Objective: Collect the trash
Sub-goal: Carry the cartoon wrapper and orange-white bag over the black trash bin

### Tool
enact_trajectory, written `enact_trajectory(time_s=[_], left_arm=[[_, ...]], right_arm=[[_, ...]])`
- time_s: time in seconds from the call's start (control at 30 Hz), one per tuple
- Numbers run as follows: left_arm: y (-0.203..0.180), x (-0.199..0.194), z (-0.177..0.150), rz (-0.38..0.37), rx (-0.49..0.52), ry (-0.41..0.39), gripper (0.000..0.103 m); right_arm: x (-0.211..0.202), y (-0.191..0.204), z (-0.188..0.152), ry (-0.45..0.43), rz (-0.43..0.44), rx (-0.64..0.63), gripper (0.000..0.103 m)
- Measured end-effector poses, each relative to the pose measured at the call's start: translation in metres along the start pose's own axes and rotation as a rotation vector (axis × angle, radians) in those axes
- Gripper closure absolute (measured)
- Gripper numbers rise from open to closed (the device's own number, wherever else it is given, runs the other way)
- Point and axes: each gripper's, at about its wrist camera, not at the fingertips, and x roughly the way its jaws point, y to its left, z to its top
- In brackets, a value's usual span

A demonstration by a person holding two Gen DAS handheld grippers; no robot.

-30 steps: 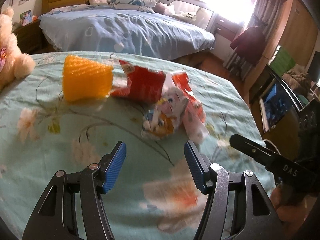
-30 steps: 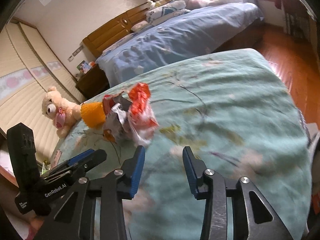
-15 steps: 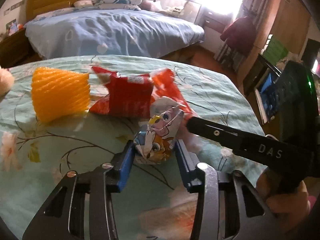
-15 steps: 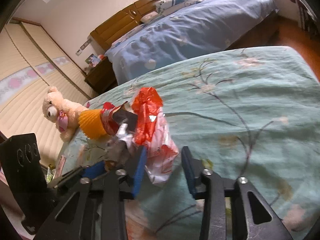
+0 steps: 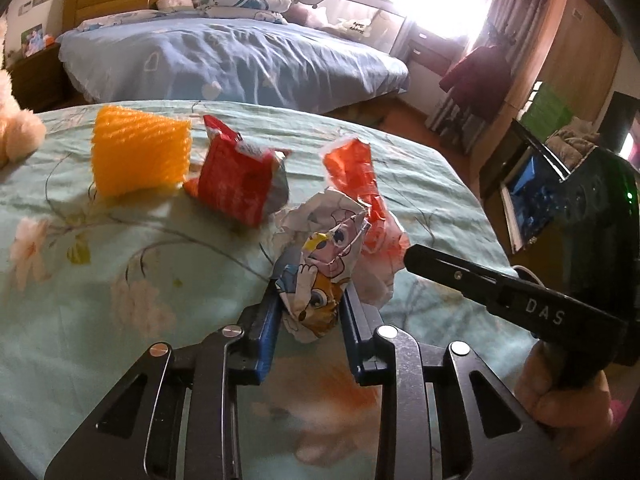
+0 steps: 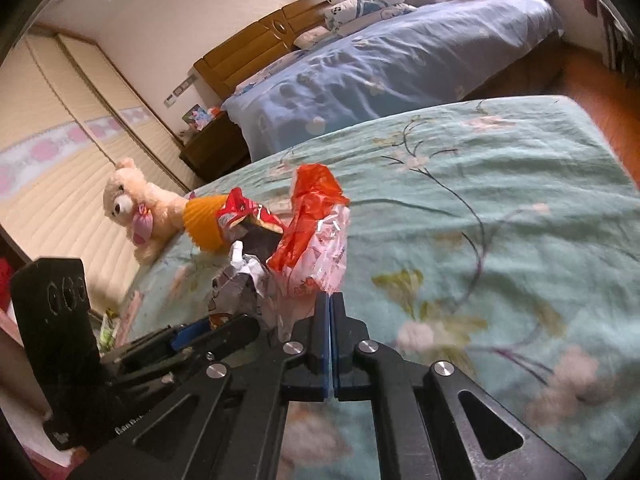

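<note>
Left gripper (image 5: 308, 300) closing, blue pads pressed on crumpled cartoon-printed paper wrapper (image 5: 320, 280) between them. Right gripper (image 6: 330, 308) clamped shut, pinching edge of red-and-clear plastic bag (image 6: 316, 232) at its tips. Beyond left jaws on floral green bedsheet (image 5: 120, 272): red foil snack packet (image 5: 236, 188), orange foam net sleeve (image 5: 138, 156).

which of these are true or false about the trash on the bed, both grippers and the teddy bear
1. The left gripper has a cartoon wrapper between its closing jaws. True.
2. The right gripper is wide open. False: it is shut, pinching the edge of the red and clear plastic bag.
3. The orange foam net is held by a gripper. False: it lies on the green floral sheet, untouched.
4. A teddy bear sits at the edge of the sheet. True.
5. The red snack bag lies between the foam net and the cartoon wrapper. True.
</note>
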Motion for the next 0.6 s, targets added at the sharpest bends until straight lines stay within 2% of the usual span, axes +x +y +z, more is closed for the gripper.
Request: enact_trajectory(time_s=[0.17,0.2,0.27,0.3,0.33,0.37,0.4,0.5,0.6], left_arm=[[0.0,-0.013,-0.012,-0.007,-0.033,-0.002,0.076],[0.001,-0.016,-0.014,-0.006,-0.037,-0.004,0.076],[0.003,-0.022,-0.018,-0.002,-0.046,-0.008,0.076],[0.005,-0.025,-0.021,0.0,-0.052,-0.009,0.076],[0.007,-0.027,-0.023,0.004,-0.059,-0.01,0.076],[0.009,-0.029,-0.025,0.006,-0.064,-0.009,0.076],[0.01,-0.03,-0.027,0.008,-0.069,-0.007,0.076],[0.014,-0.032,-0.03,0.012,-0.078,0.0,0.076],[0.014,-0.034,-0.031,0.01,-0.083,0.001,0.076]], right_arm=[[-0.011,-0.001,-0.004,-0.013,-0.01,0.028,0.102],[-0.012,0.001,-0.004,-0.013,-0.012,0.025,0.096],[-0.012,0.004,-0.005,-0.012,-0.007,0.035,0.094],[-0.011,0.006,-0.005,-0.013,-0.008,0.039,0.087],[-0.009,0.008,-0.005,-0.015,-0.019,0.035,0.072],[-0.007,0.011,-0.005,-0.02,-0.029,0.027,0.062],[-0.003,0.012,-0.004,-0.027,-0.044,0.021,0.045],[0.012,0.014,-0.004,-0.01,-0.063,0.021,0.044],[0.022,0.012,-0.006,0.013,-0.091,0.026,0.066]])
